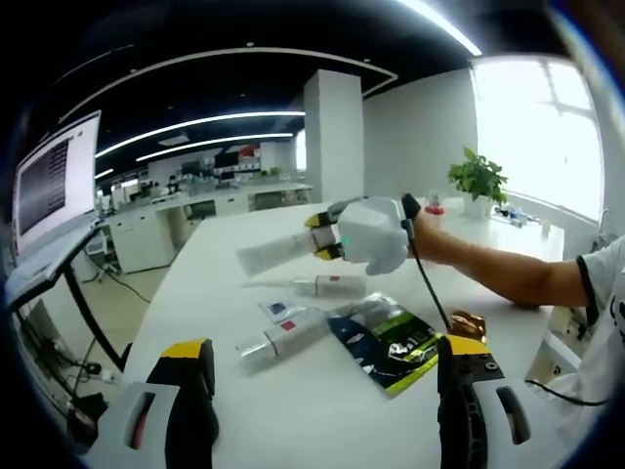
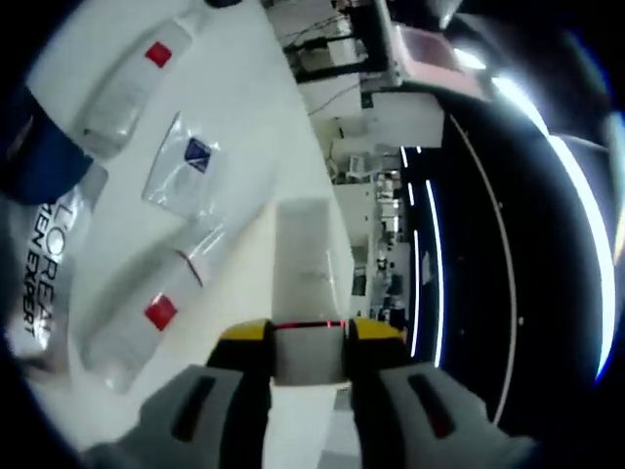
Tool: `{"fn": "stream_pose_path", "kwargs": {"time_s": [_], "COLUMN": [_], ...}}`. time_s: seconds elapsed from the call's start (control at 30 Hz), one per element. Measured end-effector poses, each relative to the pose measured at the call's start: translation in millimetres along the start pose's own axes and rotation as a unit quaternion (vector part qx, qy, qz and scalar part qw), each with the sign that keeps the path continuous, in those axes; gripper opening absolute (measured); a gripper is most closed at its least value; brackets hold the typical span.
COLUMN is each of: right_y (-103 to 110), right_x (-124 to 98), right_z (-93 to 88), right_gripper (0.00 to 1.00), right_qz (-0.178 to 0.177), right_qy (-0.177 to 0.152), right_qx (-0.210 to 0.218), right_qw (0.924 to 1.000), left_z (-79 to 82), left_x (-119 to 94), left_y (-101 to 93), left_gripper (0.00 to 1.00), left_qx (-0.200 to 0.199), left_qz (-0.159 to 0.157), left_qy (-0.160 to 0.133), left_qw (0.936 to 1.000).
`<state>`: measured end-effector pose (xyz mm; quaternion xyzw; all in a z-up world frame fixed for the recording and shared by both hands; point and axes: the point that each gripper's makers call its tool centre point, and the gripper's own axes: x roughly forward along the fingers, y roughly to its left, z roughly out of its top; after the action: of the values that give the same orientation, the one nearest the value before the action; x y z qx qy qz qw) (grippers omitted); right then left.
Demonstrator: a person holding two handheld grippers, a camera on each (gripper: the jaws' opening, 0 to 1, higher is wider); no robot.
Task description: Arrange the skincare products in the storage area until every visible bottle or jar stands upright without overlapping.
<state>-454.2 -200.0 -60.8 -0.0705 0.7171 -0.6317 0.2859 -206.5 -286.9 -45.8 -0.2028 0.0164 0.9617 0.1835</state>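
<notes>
My right gripper (image 1: 327, 237) hangs above the white table (image 1: 244, 401), held by a person's hand, and is shut on a white tube (image 1: 271, 253) that lies level in the air. In the right gripper view the same tube (image 2: 305, 264) runs forward from between the jaws of that gripper (image 2: 309, 334). Below lie a white bottle with a red label (image 1: 330, 285), a small sachet (image 1: 277, 310) and another red-labelled tube (image 1: 283, 338). They appear again as the bottle (image 2: 137, 83), the sachet (image 2: 190, 161) and the tube (image 2: 146, 318). My left gripper (image 1: 327, 391) stands open near the table's front.
A dark L'Oreal pouch (image 1: 391, 344) lies flat beside the tubes, seen also as the pouch (image 2: 44, 259). A brown shiny item (image 1: 471, 323) sits right of it. A potted plant (image 1: 479, 179) stands at the far end. A monitor (image 1: 54, 181) stands off the left edge.
</notes>
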Motion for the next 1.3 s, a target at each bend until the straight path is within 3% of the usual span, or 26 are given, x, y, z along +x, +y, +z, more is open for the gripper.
{"fn": "stream_pose_path", "kwargs": {"time_s": [0.4, 0.47, 1.0, 1.2, 1.3], "right_y": [-37.5, -40.5, -64.7, -71.0, -71.1], "right_x": [-14.6, -20.0, -58.8, -65.5, -71.3], "right_z": [21.9, 22.2, 42.8, 52.1, 57.8], "right_gripper": [0.29, 0.29, 0.29, 0.29, 0.29], "right_qz": [-0.059, -0.067, -0.121, -0.128, -0.131], "right_qy": [-0.055, -0.061, -0.123, -0.141, -0.152], "right_qx": [0.012, 0.011, 0.016, 0.016, 0.016], "right_qw": [0.9967, 0.9958, 0.9849, 0.9816, 0.9796], "left_z": [0.5, 2.4, 10.5, 22.8, 35.0], "left_x": [-0.5, -1.2, -6.2, -10.3, -15.3], "left_y": [5.7, 6.7, 16.6, 16.4, 16.1], "left_gripper": [0.95, 0.91, 0.92, 0.90, 0.88], "left_qx": [-0.005, -0.005, -0.019, -0.048, -0.063], "left_qz": [0.008, 0.007, 0.019, 0.010, 0.004], "left_qy": [-0.010, -0.017, -0.048, -0.087, -0.127], "left_qw": [0.9999, 0.9998, 0.9985, 0.9950, 0.9898]}}
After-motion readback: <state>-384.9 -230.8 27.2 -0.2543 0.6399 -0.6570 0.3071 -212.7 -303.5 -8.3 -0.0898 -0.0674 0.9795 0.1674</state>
